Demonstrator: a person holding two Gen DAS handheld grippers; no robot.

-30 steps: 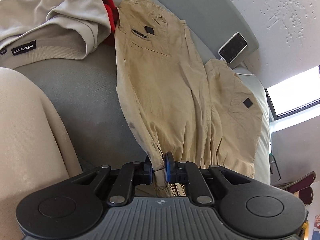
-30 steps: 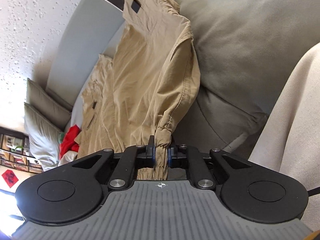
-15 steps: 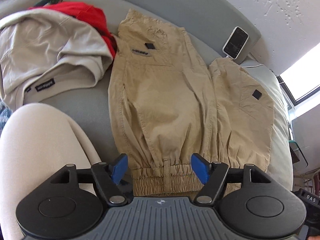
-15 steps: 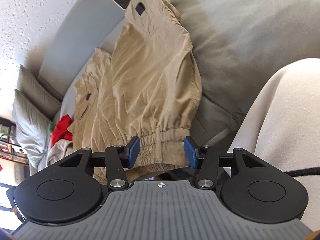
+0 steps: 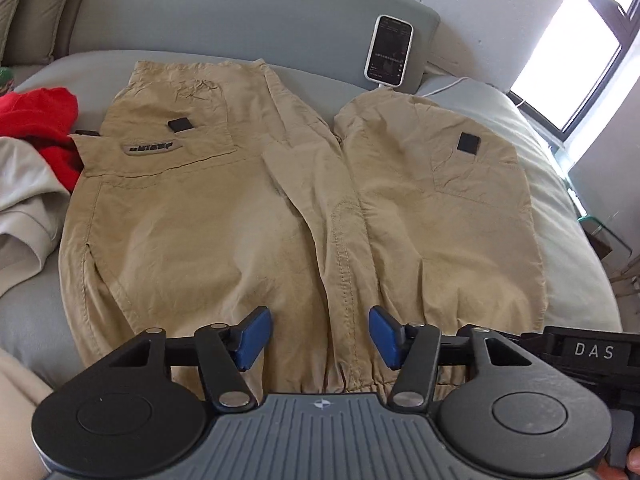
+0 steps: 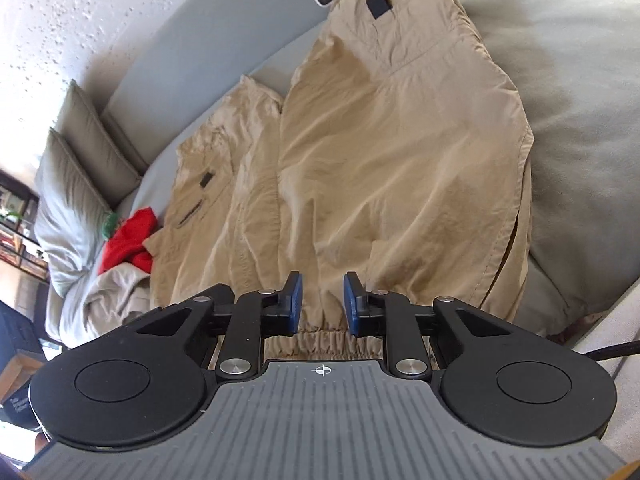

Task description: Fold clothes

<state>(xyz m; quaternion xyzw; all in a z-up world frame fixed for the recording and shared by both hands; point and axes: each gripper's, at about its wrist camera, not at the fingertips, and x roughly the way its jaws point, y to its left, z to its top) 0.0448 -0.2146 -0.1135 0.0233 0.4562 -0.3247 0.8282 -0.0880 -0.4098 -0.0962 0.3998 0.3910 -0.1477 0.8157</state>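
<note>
Grey sofa cushions fill the left wrist view; khaki trousers are spread across its centre, a phone propped at upper right. The left gripper, jaws apart and closing, is poised over the cuffs, nothing clamped.

In the right wrist view, the trousers run up the centre. The right gripper is narrowly parted, closing, above the elastic cuff.

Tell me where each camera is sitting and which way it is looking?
Left wrist: on the left gripper, looking down over the khaki trousers on the grey sofa toward a phone; jaws closing, nothing between them; a fingertip shows bottom right.
Right wrist: on the right gripper, looking along the trousers toward the cushions; jaws closing over an elastic cuff, not gripping.
Both see the trousers, phone and red garment.
</note>
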